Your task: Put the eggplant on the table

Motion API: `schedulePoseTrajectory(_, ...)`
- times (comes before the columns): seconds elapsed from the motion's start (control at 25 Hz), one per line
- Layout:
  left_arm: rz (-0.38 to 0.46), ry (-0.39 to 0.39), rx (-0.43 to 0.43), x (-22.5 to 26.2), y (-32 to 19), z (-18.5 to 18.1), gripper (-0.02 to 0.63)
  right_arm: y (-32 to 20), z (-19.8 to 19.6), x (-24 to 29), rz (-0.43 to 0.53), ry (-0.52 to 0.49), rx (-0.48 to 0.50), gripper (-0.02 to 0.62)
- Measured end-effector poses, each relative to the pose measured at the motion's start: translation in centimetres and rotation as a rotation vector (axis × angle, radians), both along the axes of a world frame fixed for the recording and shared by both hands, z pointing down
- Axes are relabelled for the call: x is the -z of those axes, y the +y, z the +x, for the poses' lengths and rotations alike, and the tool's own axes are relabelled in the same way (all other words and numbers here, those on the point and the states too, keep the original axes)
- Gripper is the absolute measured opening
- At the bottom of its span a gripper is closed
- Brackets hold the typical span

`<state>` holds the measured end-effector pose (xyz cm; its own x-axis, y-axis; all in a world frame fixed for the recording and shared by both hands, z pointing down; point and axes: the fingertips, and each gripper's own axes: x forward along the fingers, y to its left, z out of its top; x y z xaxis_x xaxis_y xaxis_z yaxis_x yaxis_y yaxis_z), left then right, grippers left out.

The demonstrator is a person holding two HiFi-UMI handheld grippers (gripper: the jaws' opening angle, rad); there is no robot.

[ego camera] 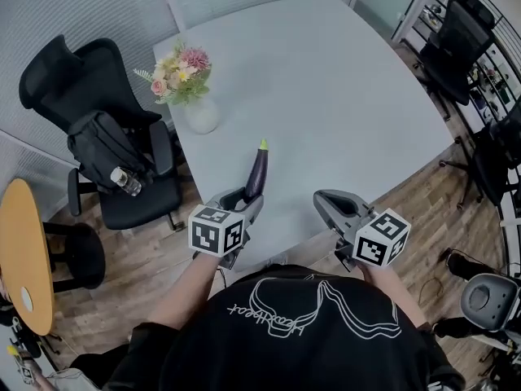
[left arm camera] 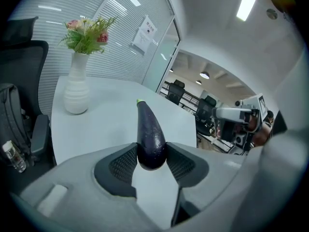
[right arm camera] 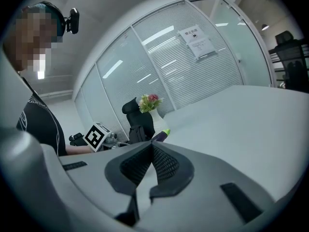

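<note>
A dark purple eggplant (ego camera: 257, 173) with a green stem end is clamped at its thick end between the pads of my left gripper (ego camera: 248, 198). It points away from me over the near edge of the pale grey table (ego camera: 326, 80). The left gripper view shows the eggplant (left arm camera: 149, 134) pressed between both pads of that gripper (left arm camera: 151, 161), with the tabletop below. I cannot tell whether it touches the table. My right gripper (ego camera: 326, 200) hovers at the table's near edge to the right, its pads together with nothing between them (right arm camera: 150, 151). The eggplant's tip (right arm camera: 163, 134) peeks past it.
A white vase of flowers (ego camera: 199, 112) stands near the table's left edge. A black office chair with a bag and a bottle (ego camera: 106, 145) sits left of the table, with a round wooden table (ego camera: 20, 251) beyond it. More chairs (ego camera: 456, 39) stand at the right.
</note>
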<state>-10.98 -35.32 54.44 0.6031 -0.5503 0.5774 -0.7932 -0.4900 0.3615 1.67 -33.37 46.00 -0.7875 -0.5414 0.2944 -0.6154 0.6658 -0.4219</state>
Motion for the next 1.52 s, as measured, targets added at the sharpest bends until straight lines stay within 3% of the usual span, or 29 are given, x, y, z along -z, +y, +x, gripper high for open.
schedulePoseTrajectory(0.52, -0.100, -0.079, 0.014, -7.0, -2.6, -1.1, 0.192, -1.4, 1.9, -2.4, -0.074, -0.004, -0.060, 0.008)
schedulePoseTrajectory(0.88, -0.133, -0.103, 0.006, -8.7, -2.8, -1.3, 0.192, -2.1, 2.1, -2.9, -0.096, -0.031, -0.081, 0.008)
schedulePoseTrajectory(1.28, -0.124, -0.129, -0.018, -9.1, -2.8, -0.8, 0.193, -2.5, 2.1, -3.2, -0.113, -0.049, -0.076, 0.008)
schedulePoseTrajectory(1.52, -0.088, -0.142, -0.015, -8.8, -3.2, -0.8, 0.235, -3.0, 2.1, -3.3, -0.127, -0.058, -0.081, 0.008)
